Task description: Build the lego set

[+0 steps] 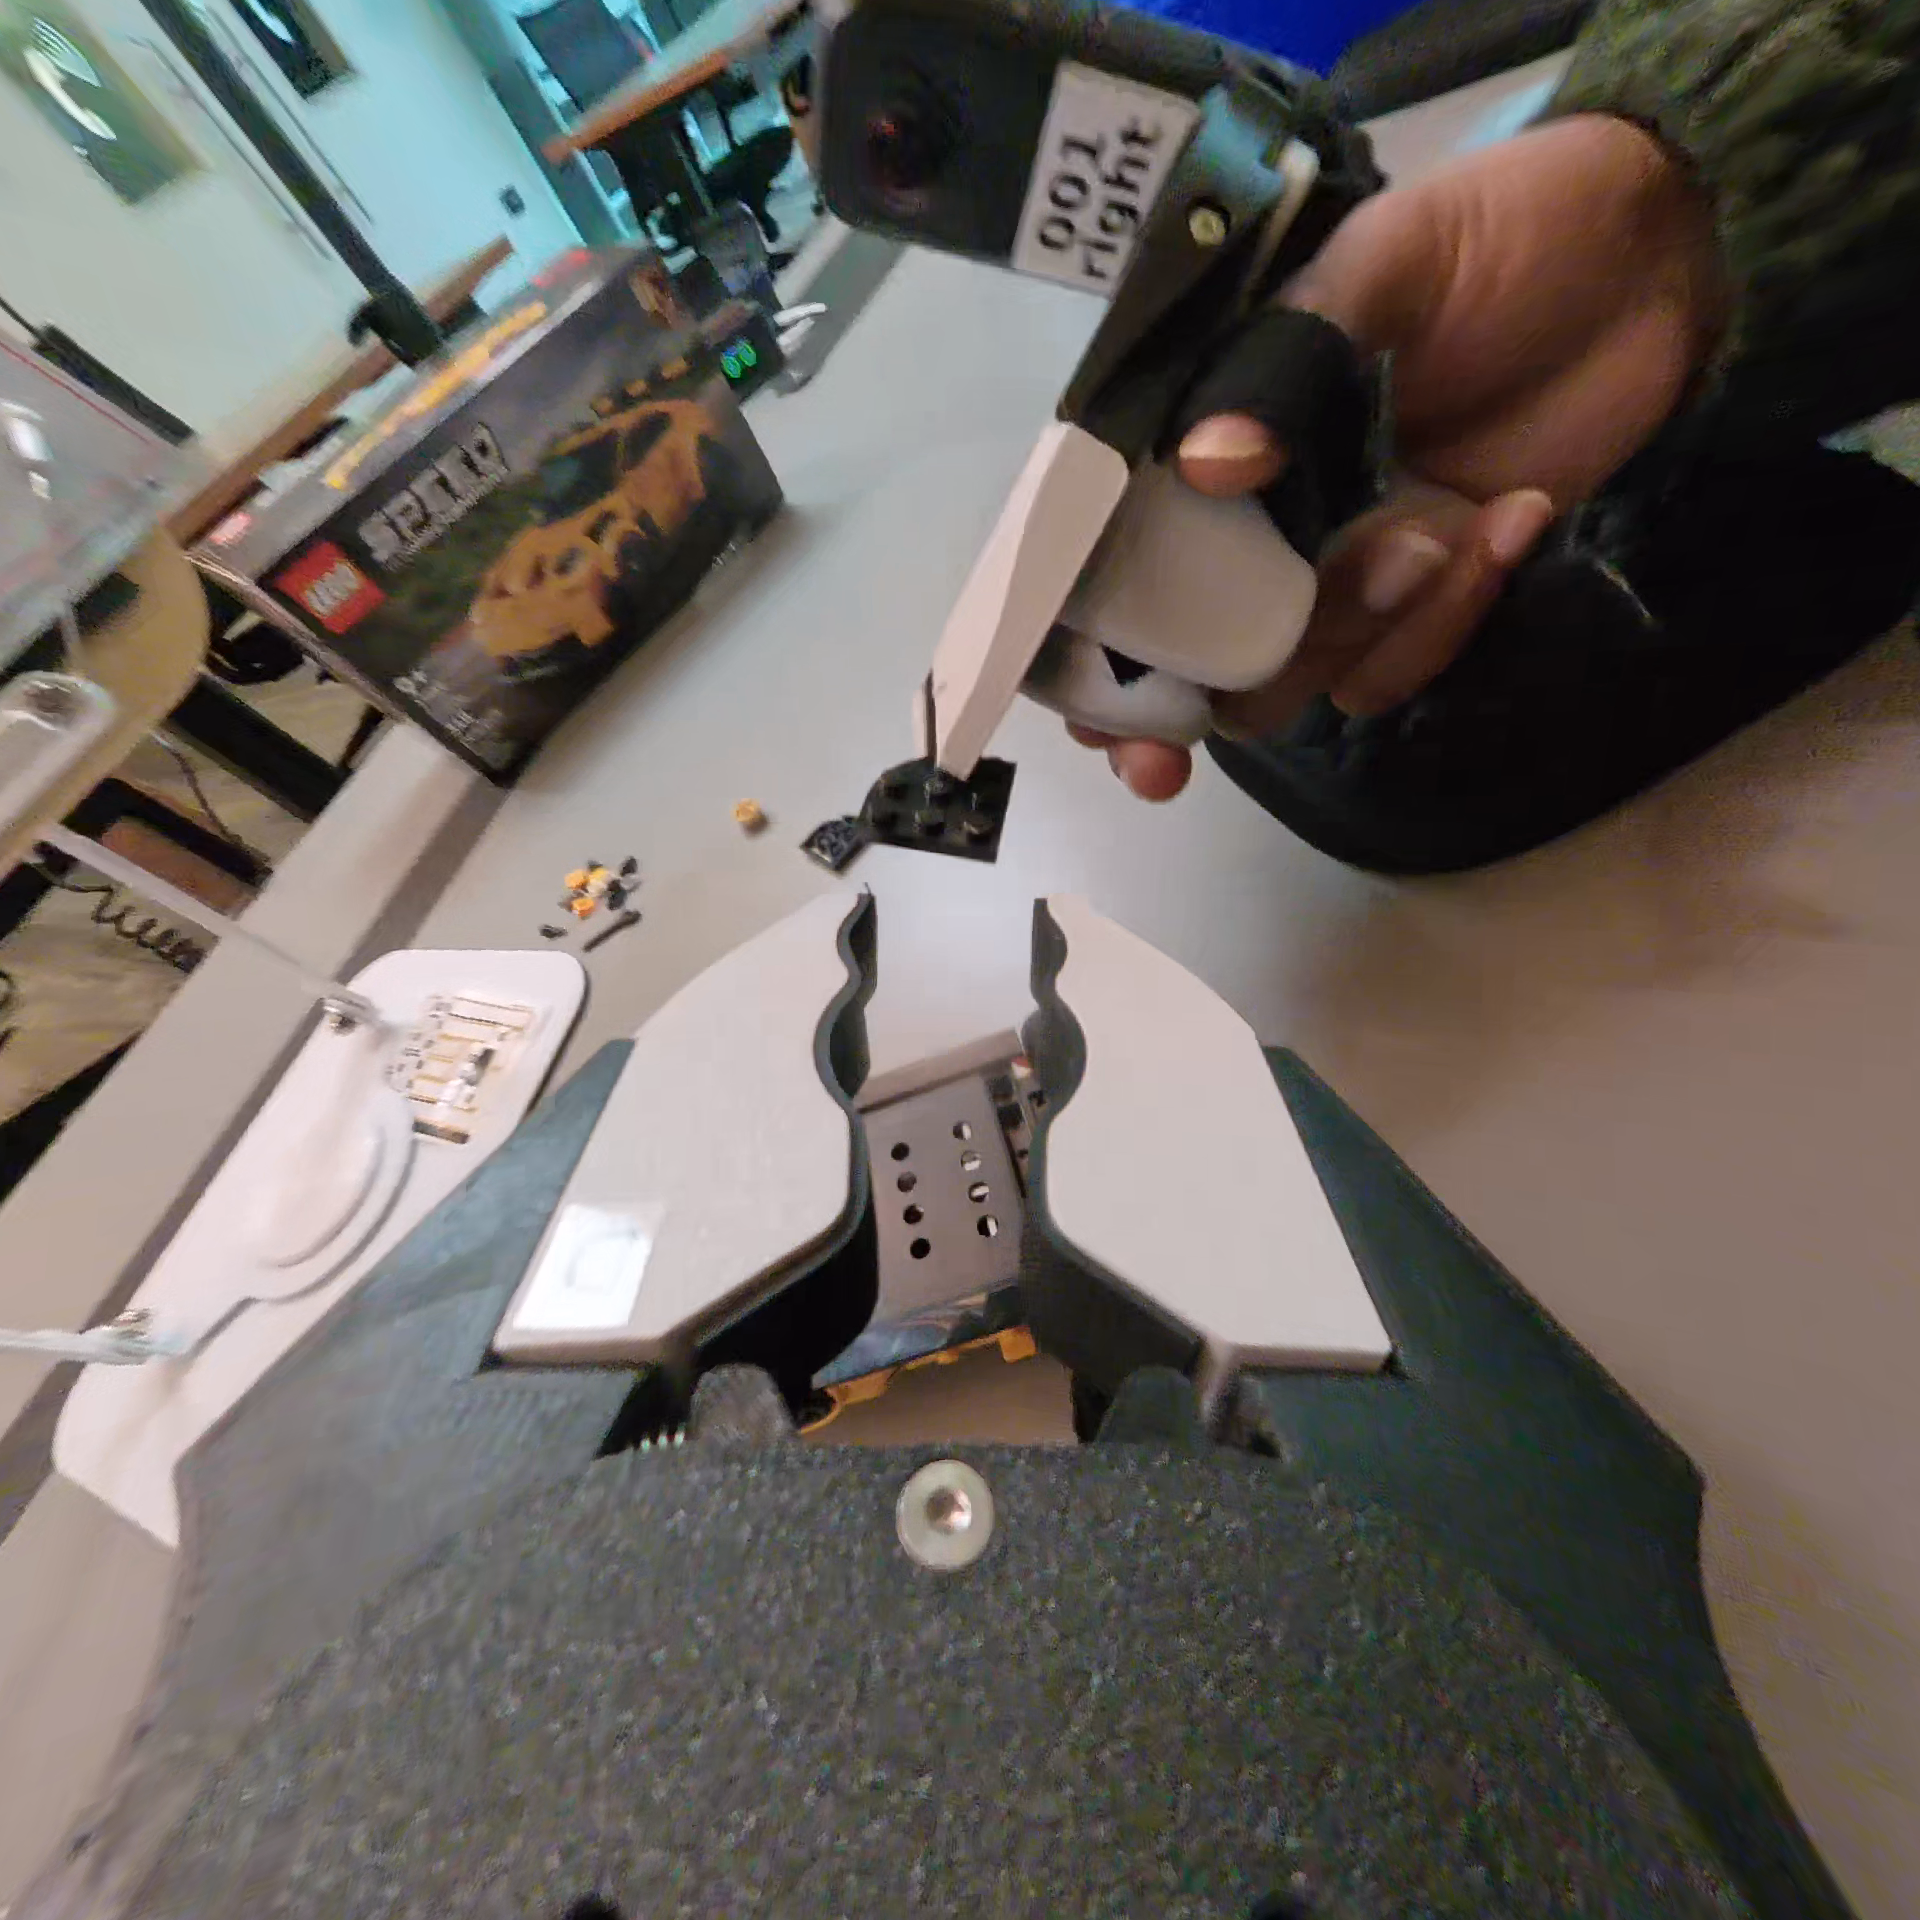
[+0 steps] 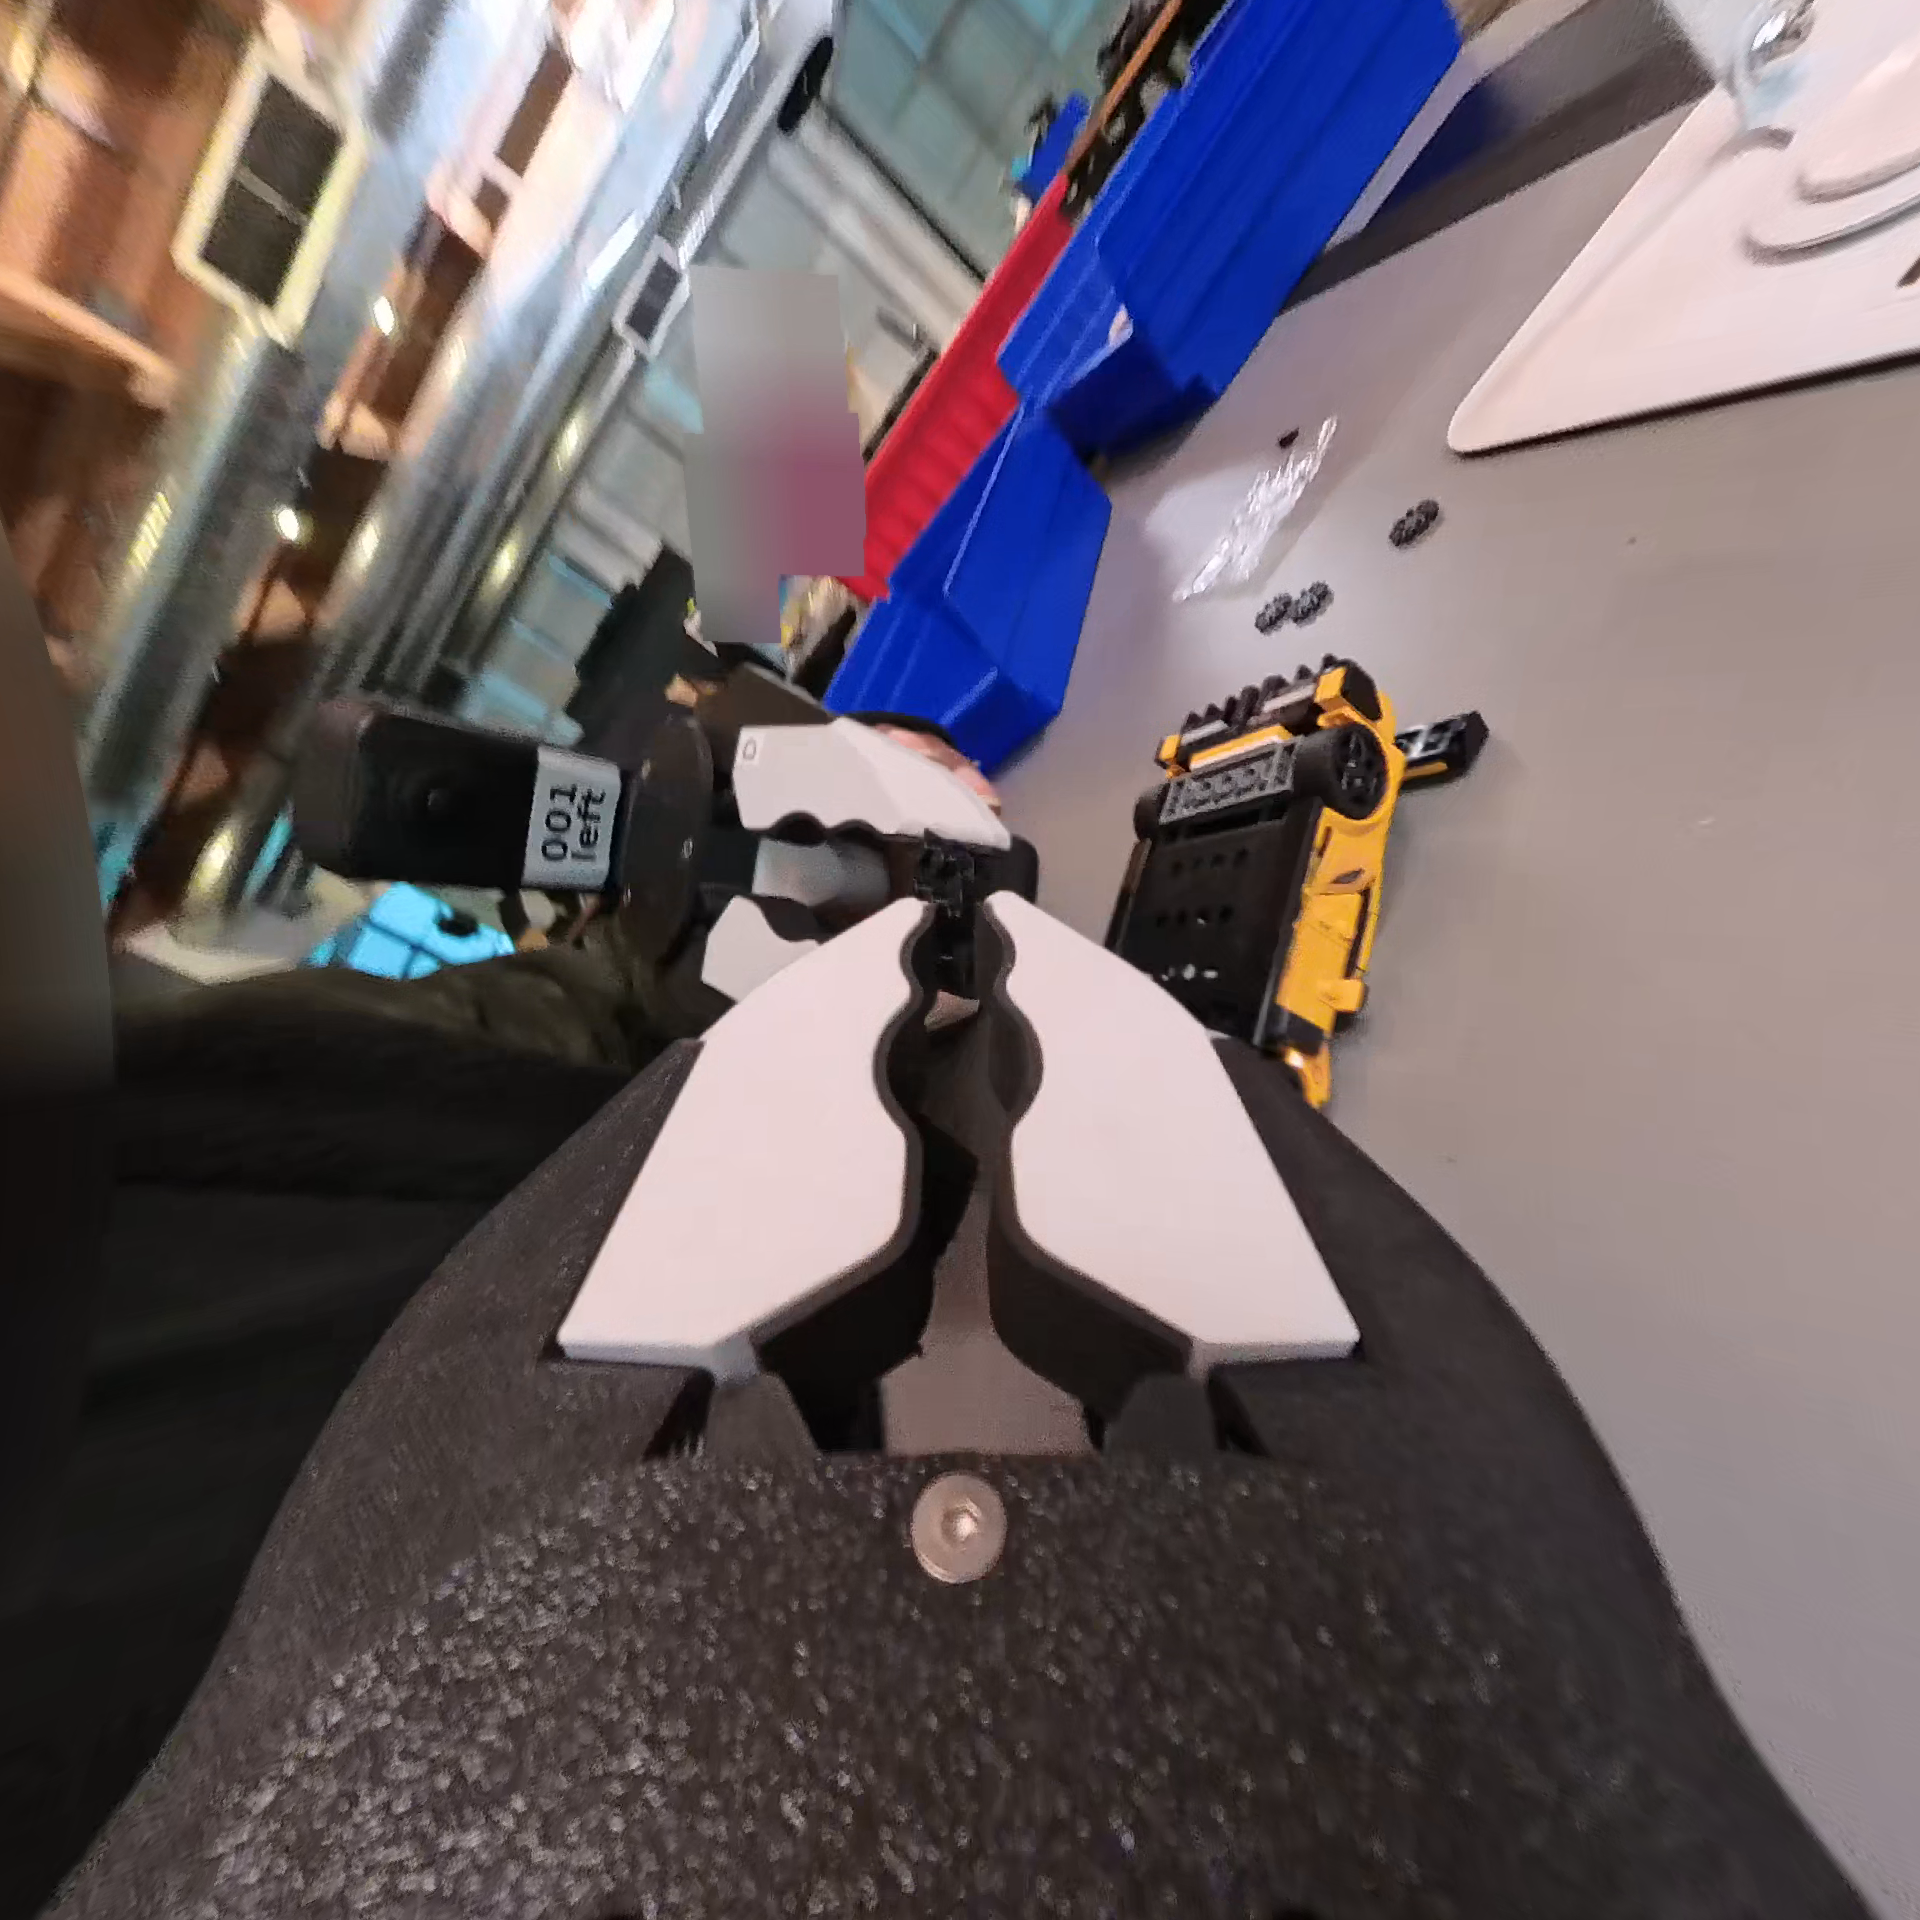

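The right gripper [image 2: 951,925] has its pale grey fingers [image 2: 1122,1122] pressed together on a small black lego piece [image 2: 948,914] at their tips, near frame centre of the right wrist view; seen from the left wrist view, that black studded plate [image 1: 940,816] sits under the tips at mid frame, its far edge hidden behind them. The left gripper [image 1: 951,925] has its fingers [image 1: 727,1122] apart around nothing, with a grey holed plate showing low in the gap. The yellow and black lego car [image 2: 1278,862] lies tipped on its side on the smooth grey surface [image 2: 1558,1143], right of centre, its lower end cut off by the right gripper. A white label with printed characters sits on each gripper's camera. The dark lego box [image 1: 520,551] at upper left bears a red logo and a picture of a yellow car, blurred. Tiny orange and black loose pieces [image 1: 597,894] lie beside a white tray [image 1: 312,1143] at left. Blue and red bins [image 2: 1039,436] stand stacked at upper centre
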`<action>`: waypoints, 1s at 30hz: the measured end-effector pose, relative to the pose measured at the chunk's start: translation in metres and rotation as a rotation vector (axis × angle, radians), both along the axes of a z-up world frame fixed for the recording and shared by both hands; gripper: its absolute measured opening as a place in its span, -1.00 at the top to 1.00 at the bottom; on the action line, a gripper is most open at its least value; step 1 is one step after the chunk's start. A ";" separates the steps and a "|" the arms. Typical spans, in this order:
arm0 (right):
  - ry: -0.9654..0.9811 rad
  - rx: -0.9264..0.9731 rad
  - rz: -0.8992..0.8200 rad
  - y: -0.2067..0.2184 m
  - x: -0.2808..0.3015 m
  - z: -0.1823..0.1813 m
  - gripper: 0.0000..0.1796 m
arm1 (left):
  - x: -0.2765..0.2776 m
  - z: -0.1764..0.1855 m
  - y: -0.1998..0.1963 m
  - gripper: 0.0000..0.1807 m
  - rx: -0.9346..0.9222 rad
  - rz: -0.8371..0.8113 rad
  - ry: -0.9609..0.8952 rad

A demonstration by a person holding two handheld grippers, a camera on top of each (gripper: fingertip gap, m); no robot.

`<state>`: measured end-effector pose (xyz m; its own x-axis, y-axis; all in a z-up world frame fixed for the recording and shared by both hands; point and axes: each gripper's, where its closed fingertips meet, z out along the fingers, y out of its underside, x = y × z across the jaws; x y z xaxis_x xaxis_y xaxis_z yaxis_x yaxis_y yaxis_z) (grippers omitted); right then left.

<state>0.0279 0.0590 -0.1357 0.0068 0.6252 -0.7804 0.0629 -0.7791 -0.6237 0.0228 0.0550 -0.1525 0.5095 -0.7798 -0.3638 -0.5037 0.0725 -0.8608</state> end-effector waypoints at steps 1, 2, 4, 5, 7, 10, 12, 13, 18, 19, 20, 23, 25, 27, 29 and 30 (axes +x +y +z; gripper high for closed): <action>0.020 -0.016 -0.026 -0.002 -0.001 0.003 0.93 | 0.001 0.006 -0.001 0.72 0.017 0.009 -0.010; 0.037 -0.024 -0.054 -0.003 -0.001 0.006 0.93 | 0.002 0.010 -0.003 0.74 0.032 0.012 -0.019; 0.066 -0.030 -0.099 -0.004 -0.002 0.009 0.93 | 0.003 0.016 -0.005 0.80 0.060 0.015 -0.015; 0.073 -0.031 -0.119 -0.005 -0.001 0.009 0.93 | 0.002 0.017 -0.005 0.84 0.074 0.021 -0.010; 0.089 -0.032 -0.157 -0.007 0.000 0.009 0.93 | 0.003 0.018 -0.008 0.88 0.070 0.020 -0.010; 0.107 -0.027 -0.212 -0.009 0.001 0.008 0.93 | 0.003 0.019 -0.010 0.88 0.060 0.037 -0.022; 0.125 -0.023 -0.252 -0.008 0.001 0.008 0.93 | 0.003 0.019 -0.010 0.87 0.058 0.059 -0.037; 0.134 -0.021 -0.273 -0.008 0.001 0.008 0.93 | 0.003 0.019 -0.009 0.85 0.056 0.073 -0.047; 0.191 -0.048 -0.331 -0.009 -0.003 0.010 0.93 | 0.006 0.023 -0.004 0.66 0.074 0.165 -0.091; 0.201 -0.056 -0.335 -0.009 -0.004 0.010 0.93 | 0.005 0.023 -0.003 0.65 0.098 0.181 -0.076; 0.205 -0.061 -0.336 -0.009 -0.005 0.010 0.93 | 0.005 0.024 -0.002 0.65 0.120 0.196 -0.060; 0.209 -0.058 -0.351 -0.010 -0.006 0.010 0.93 | 0.004 0.024 -0.002 0.66 0.150 0.229 -0.041; 0.198 -0.048 -0.348 -0.011 -0.006 0.009 0.93 | 0.004 0.024 -0.002 0.67 0.169 0.234 -0.018; 0.163 -0.024 -0.318 -0.013 -0.006 0.006 0.93 | 0.004 0.021 -0.004 0.67 0.182 0.214 0.018; 0.108 0.017 -0.261 -0.018 -0.005 0.003 0.93 | 0.005 0.018 -0.009 0.67 0.148 0.155 0.010; 0.075 0.056 -0.224 -0.022 -0.004 0.003 0.92 | 0.006 0.018 -0.012 0.67 0.117 0.110 -0.011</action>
